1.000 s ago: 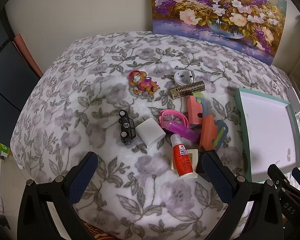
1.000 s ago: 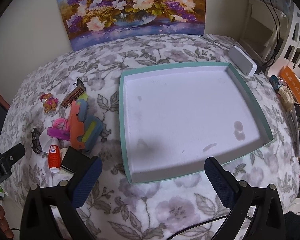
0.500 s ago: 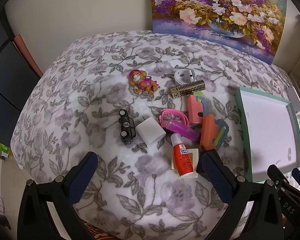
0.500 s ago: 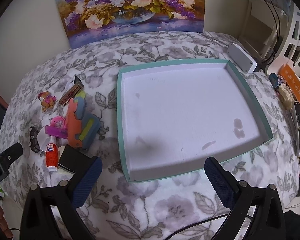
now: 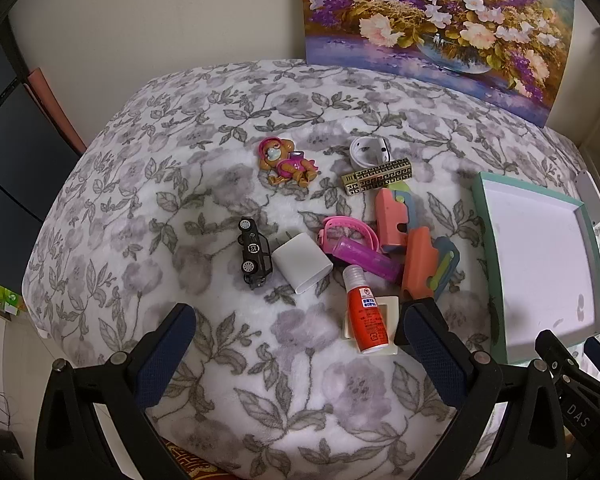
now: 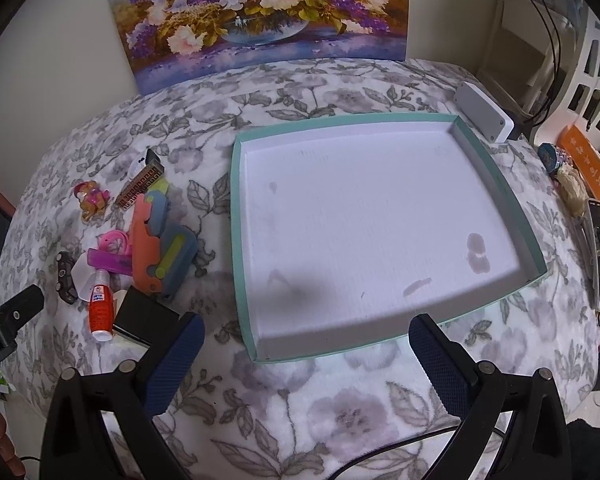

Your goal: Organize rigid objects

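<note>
- Both grippers are hovering above the flowered blanket point(image 5: 300, 360) with nothing held: the left gripper point(image 5: 300, 344) has its fingers spread wide, and the right gripper point(image 6: 304, 356) is spread just as wide over the near rim of the tray point(image 6: 240, 240).
- The things to sort are lying in a tight heap to the left of the tray, which is holding nothing yet.
- Crowding looks like the main risk: the red bottle point(image 5: 366, 316) is resting on a white square frame point(image 5: 390, 306) and touching the purple tube point(image 5: 366, 258), so fingers closing here could be catching two things at once.
- The white charger point(image 5: 302, 262) is sitting against the toy car point(image 5: 254, 252); a nudge could be sending the car rolling.
- The blanket looks soft, so pressing down may be tilting pieces away.
- The left gripper's right finger is sitting just beside the orange toy point(image 5: 418, 268), so a careless descent could be knocking it.
</note>
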The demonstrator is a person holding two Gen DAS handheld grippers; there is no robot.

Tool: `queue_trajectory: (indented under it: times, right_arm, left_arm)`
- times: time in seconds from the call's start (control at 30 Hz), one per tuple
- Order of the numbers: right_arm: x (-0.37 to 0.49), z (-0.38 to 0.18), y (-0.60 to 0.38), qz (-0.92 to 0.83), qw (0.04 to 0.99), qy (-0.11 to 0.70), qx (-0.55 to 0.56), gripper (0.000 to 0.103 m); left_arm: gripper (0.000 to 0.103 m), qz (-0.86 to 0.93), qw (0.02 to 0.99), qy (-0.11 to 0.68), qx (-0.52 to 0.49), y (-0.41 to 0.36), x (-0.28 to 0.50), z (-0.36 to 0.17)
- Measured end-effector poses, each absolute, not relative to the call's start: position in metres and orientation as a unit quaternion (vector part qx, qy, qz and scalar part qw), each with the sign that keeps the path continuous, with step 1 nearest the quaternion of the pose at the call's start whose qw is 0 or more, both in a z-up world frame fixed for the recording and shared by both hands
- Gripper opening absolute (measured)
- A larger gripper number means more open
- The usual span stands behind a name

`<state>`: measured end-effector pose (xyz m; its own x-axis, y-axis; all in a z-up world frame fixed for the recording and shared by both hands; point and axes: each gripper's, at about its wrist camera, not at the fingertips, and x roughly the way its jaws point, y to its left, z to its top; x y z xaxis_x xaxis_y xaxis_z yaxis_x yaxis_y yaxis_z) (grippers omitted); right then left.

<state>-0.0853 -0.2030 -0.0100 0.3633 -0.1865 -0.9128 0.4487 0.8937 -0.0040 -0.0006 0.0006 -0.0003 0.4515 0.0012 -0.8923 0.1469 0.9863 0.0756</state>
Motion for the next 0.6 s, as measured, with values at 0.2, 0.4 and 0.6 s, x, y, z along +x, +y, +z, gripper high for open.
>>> queue_trajectory:
  times: [0.2,0.4,0.6]
  right_arm:
    - [-0.0852,-0.0103,-0.2032,-0.194,0.816,0.530,0.124,0.103]
    - [-0.0872,-0.0126,-0.2040,-0.195,0.815,0.530,0.125,0.103]
    - [-0.0853,-0.0101,-0.2021,-0.182,0.821,0.525,0.132,0.103]
  left_arm:
    - [0.103,-0.043,0.849,0.522,0.071,0.0006,-0.0005,-0.0003]
    - [0.103,-0.043,0.849,0.522,0.071,0.0004,-0.0004,-0.0003]
    - [0.103,-0.037,0.846,0.529,0.055,0.0057,0.0027,-0.0032]
